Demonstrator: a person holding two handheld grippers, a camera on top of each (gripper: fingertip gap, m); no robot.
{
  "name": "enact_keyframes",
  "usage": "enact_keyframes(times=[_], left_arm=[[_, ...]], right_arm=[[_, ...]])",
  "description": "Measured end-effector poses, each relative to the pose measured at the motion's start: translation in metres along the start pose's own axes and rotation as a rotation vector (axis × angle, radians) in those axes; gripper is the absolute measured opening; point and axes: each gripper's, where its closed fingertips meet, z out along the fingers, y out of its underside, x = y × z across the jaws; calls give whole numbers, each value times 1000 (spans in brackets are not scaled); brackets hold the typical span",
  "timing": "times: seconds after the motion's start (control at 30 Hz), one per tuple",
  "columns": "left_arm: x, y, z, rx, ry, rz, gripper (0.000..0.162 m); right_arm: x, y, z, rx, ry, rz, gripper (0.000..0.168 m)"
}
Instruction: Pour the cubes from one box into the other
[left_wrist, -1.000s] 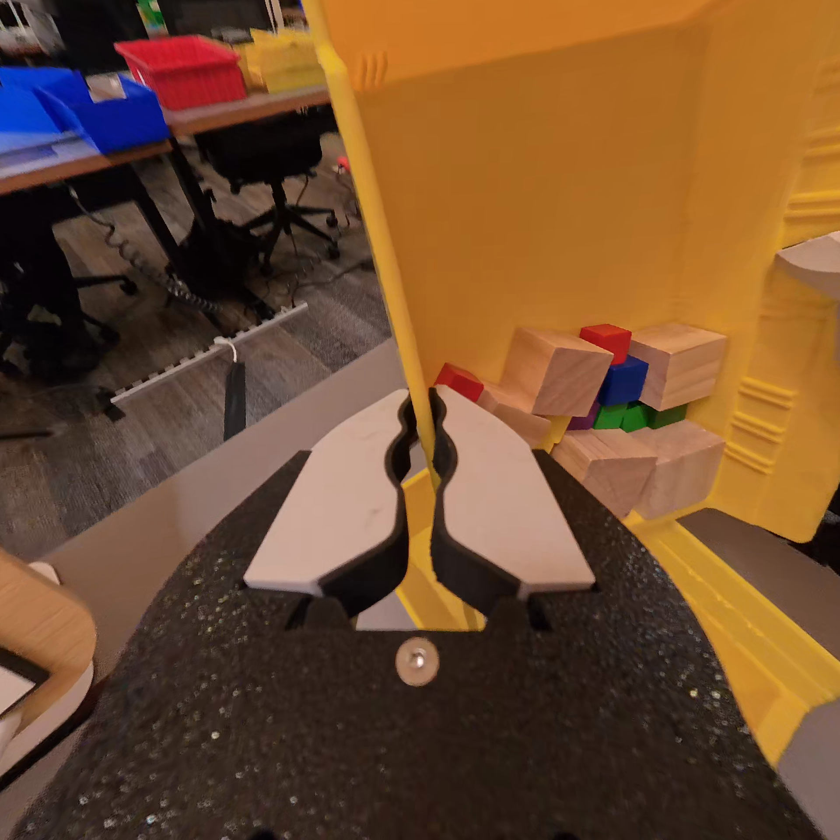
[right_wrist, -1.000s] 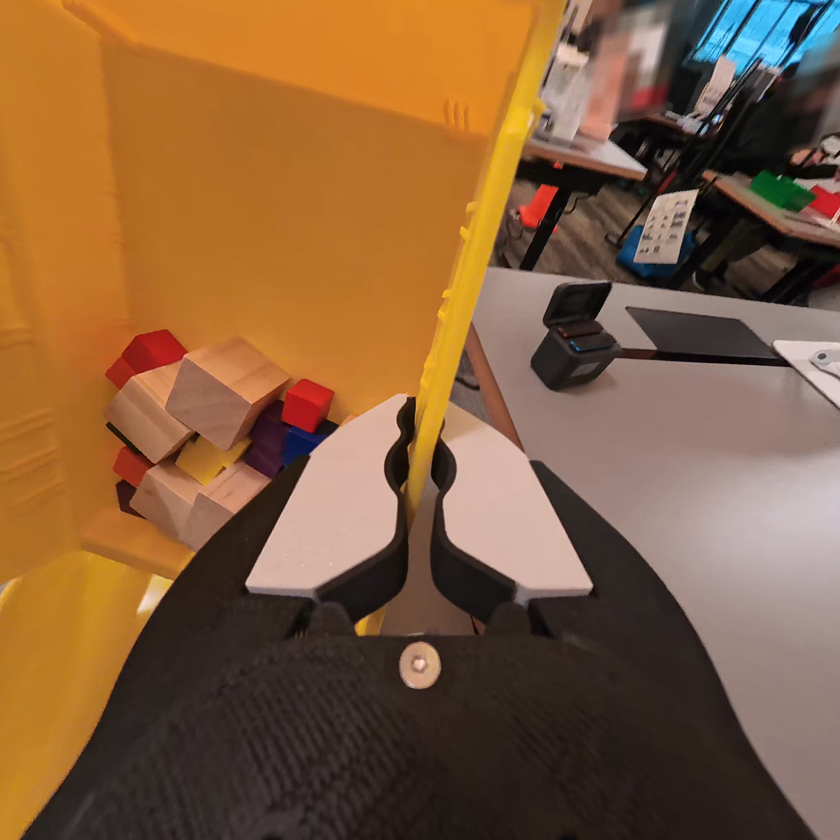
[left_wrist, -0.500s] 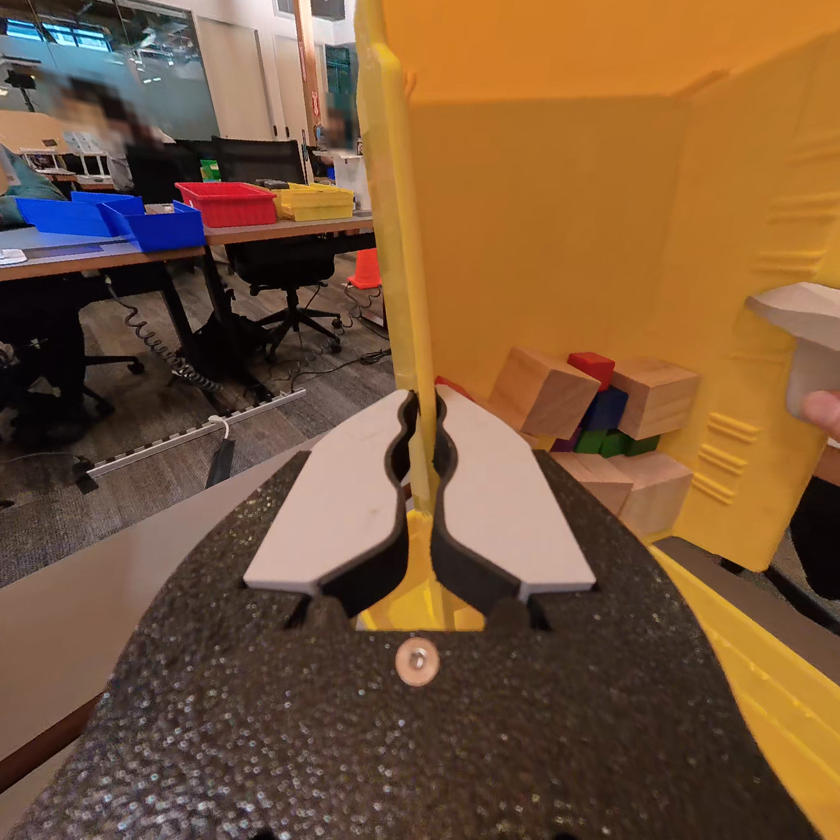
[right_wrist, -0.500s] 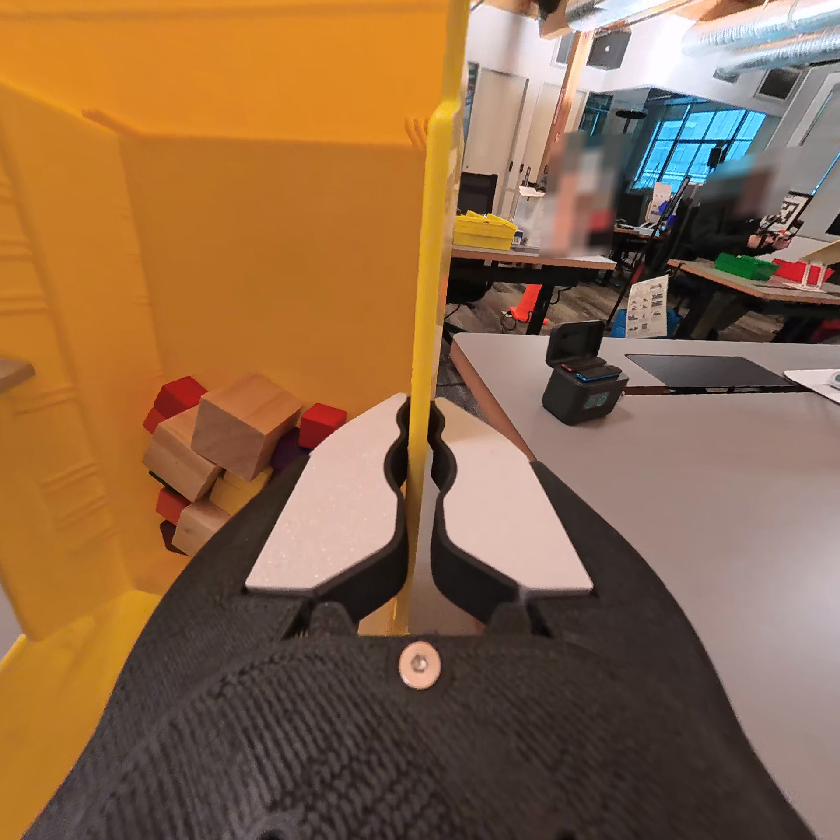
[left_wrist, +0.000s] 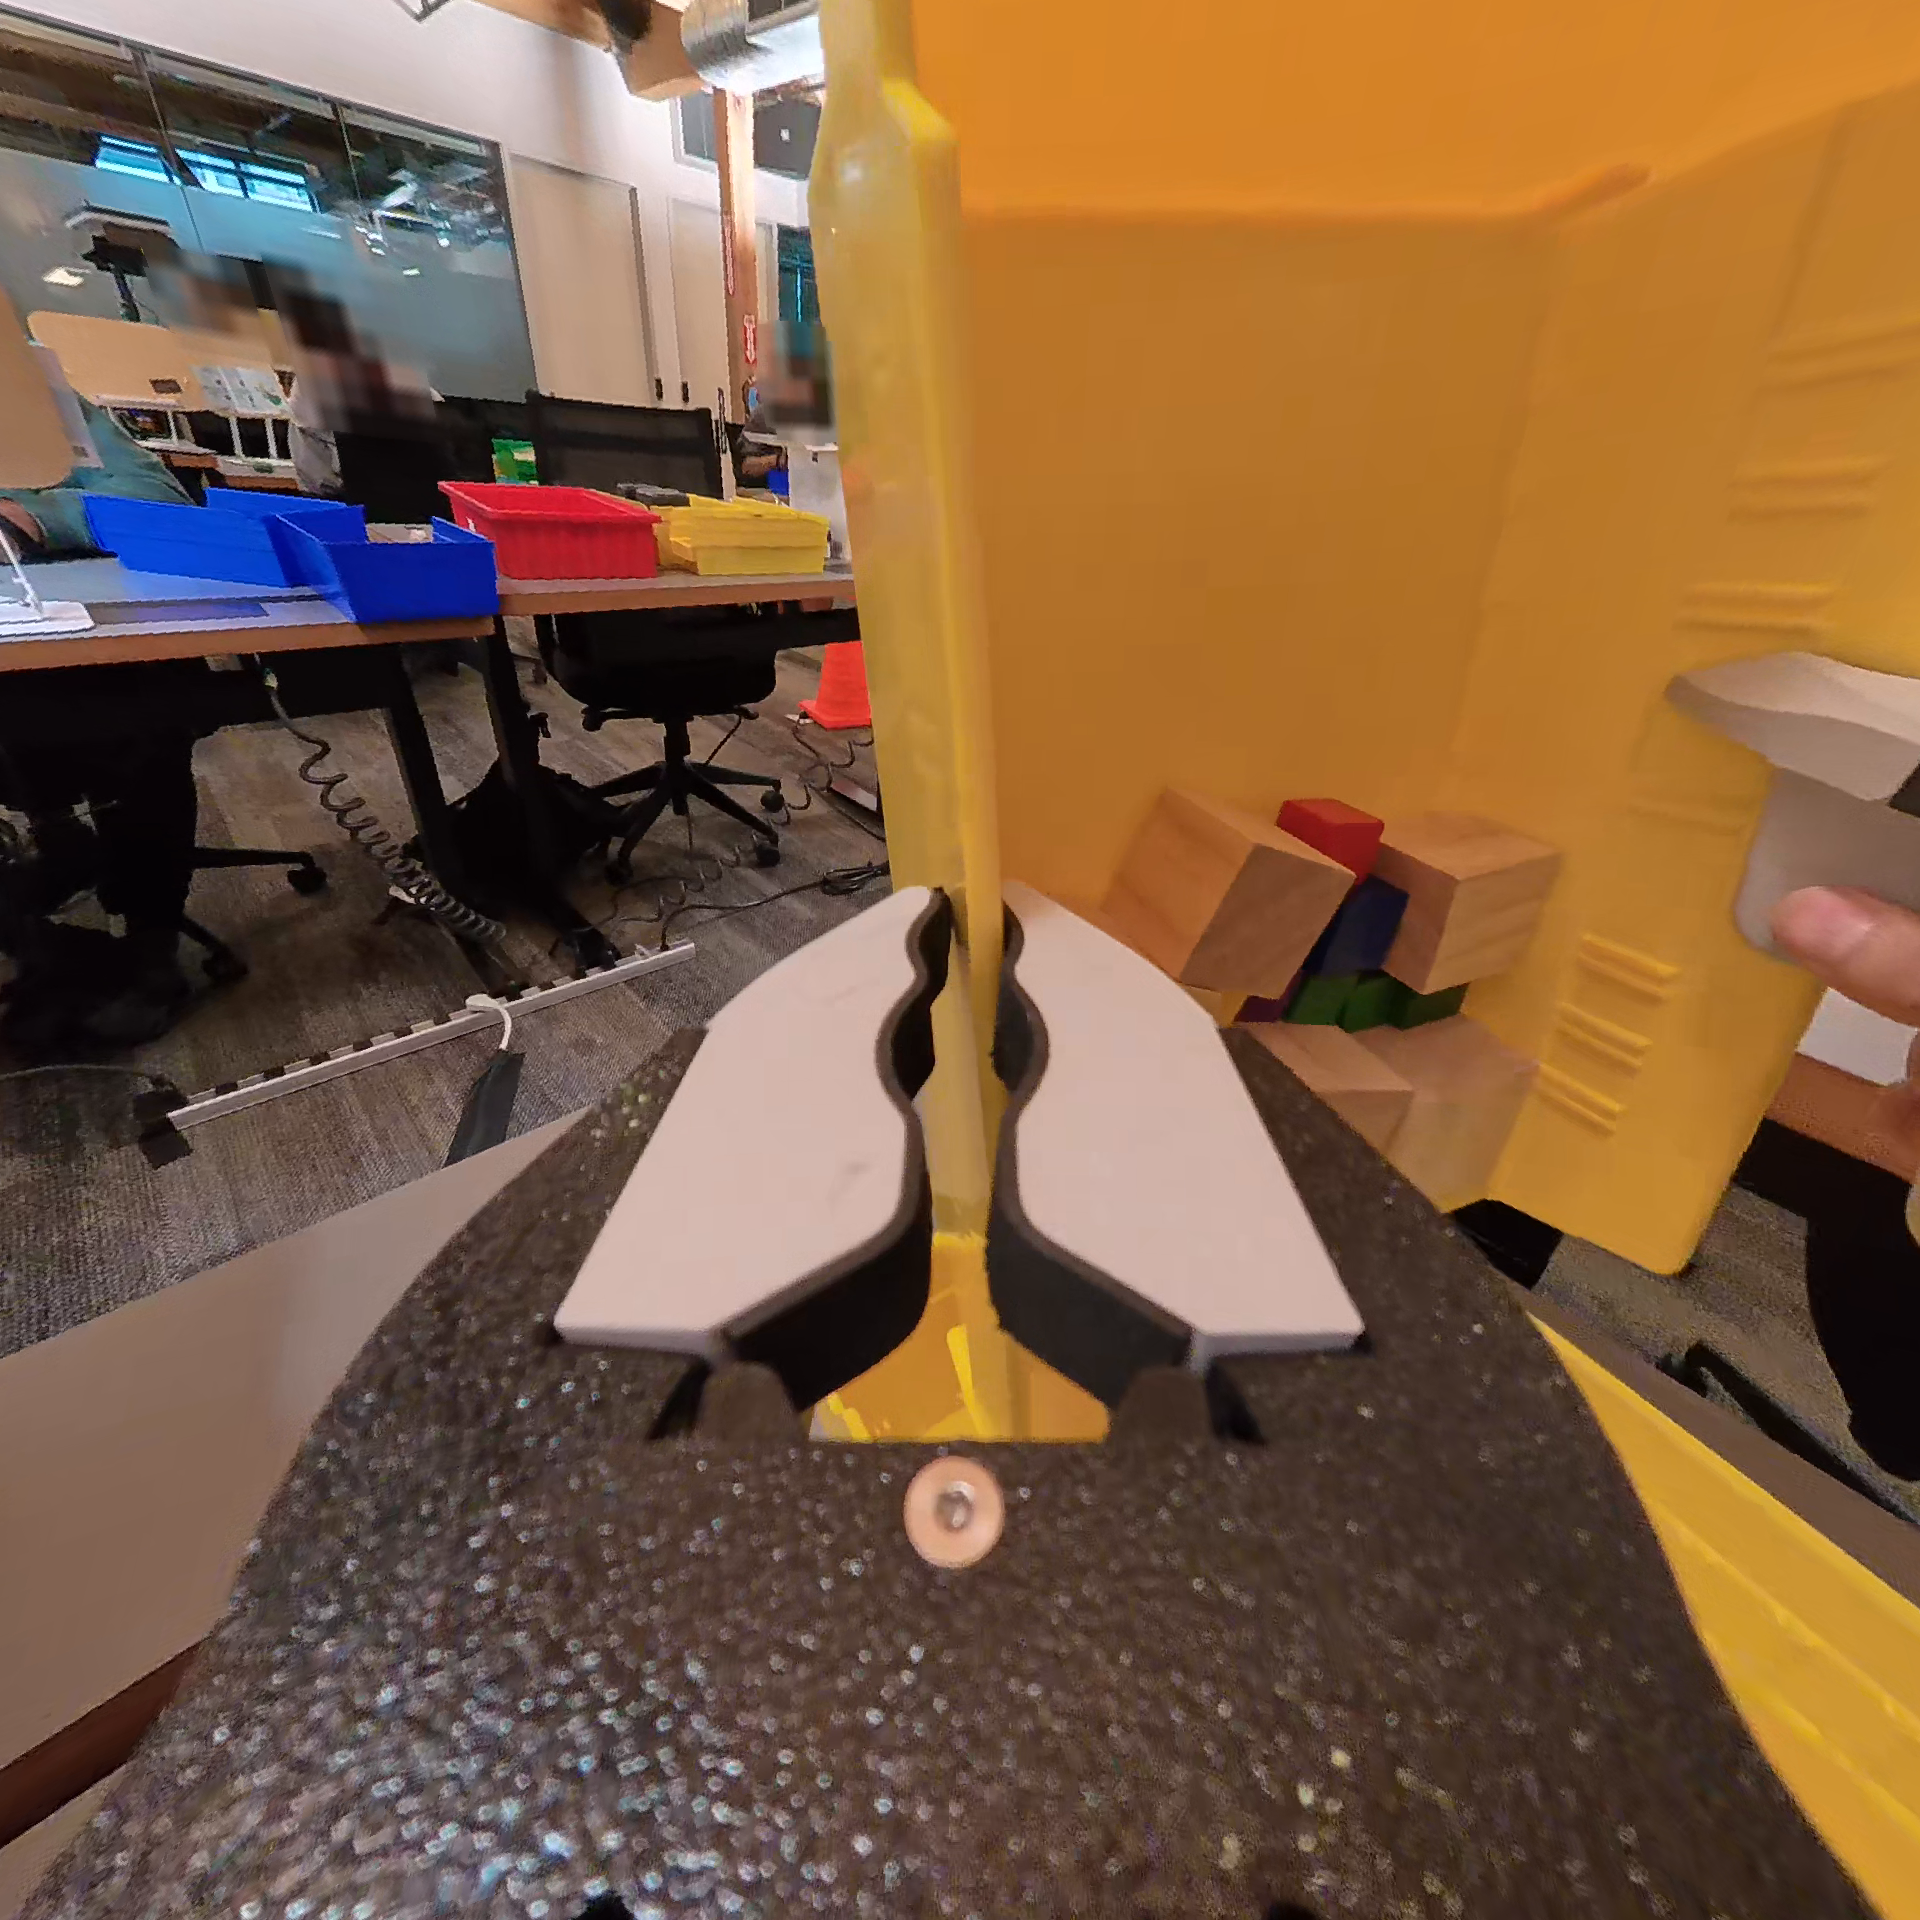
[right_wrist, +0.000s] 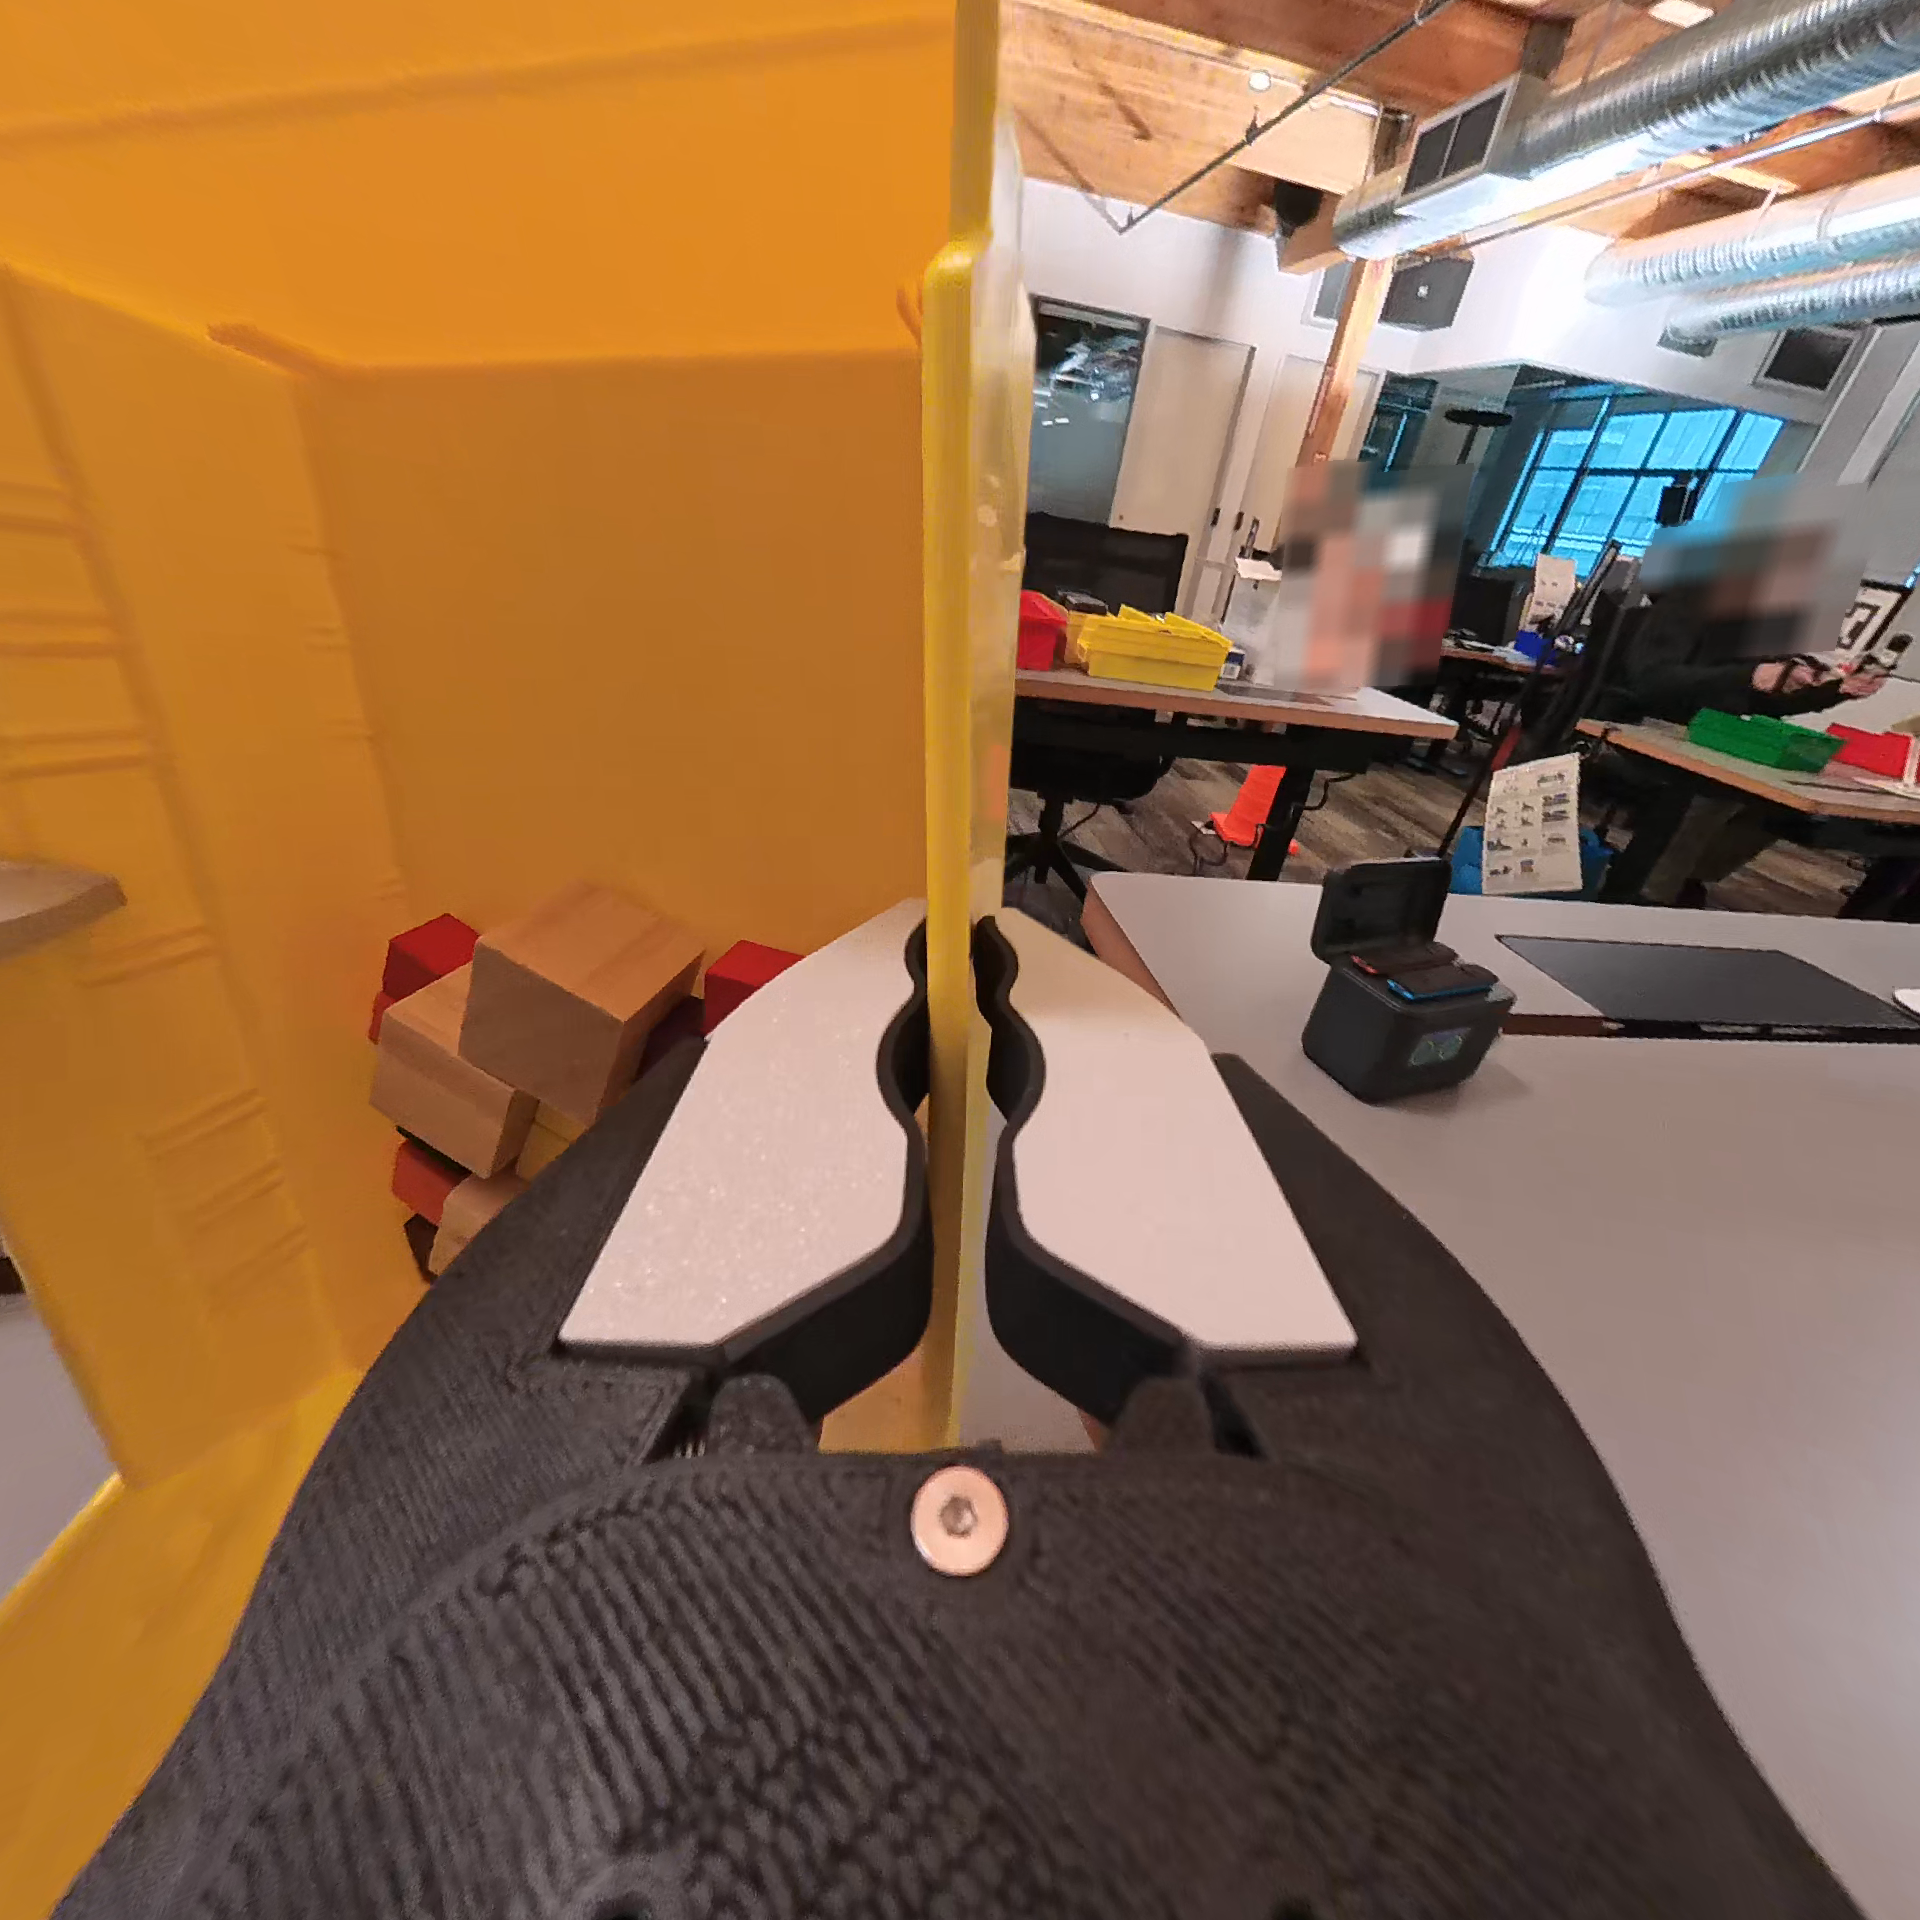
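A yellow box (left_wrist: 1226, 540) is held in the air between both grippers, tipped so its floor stands upright. My left gripper (left_wrist: 971, 935) is shut on its left wall. My right gripper (right_wrist: 951, 940) is shut on the opposite wall of the box (right_wrist: 582, 582). Several wooden and coloured cubes (left_wrist: 1340, 935) are piled in the lower corner and also show in the right wrist view (right_wrist: 540, 1029). The other gripper's grey finger and a fingertip show at the right edge of the left wrist view (left_wrist: 1808, 748). A second yellow box edge (left_wrist: 1766, 1621) lies below at the lower right.
A grey table (right_wrist: 1610, 1247) carries a small dark open case (right_wrist: 1403, 1008) and a black mat (right_wrist: 1683, 982). Behind are desks with blue, red and yellow bins (left_wrist: 551, 530), office chairs (left_wrist: 665, 707), an orange cone (right_wrist: 1252, 805) and seated people.
Both grippers have raised and tilted the yellow box further, so both views now look more level across the room. The cubes have stayed piled in the lower corner.
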Motion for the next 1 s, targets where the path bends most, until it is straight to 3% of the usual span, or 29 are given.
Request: enact_keyframes(times=[0.6, 1.0], left_arm=[[-3, -19, 0, 117, 24, 43, 8], [-2, -1, 3, 91, 11, 8, 8]], right_arm=[[-1, -8, 10, 157, -33, 105, 6], [0, 0, 13, 137, -25, 74, 6]])
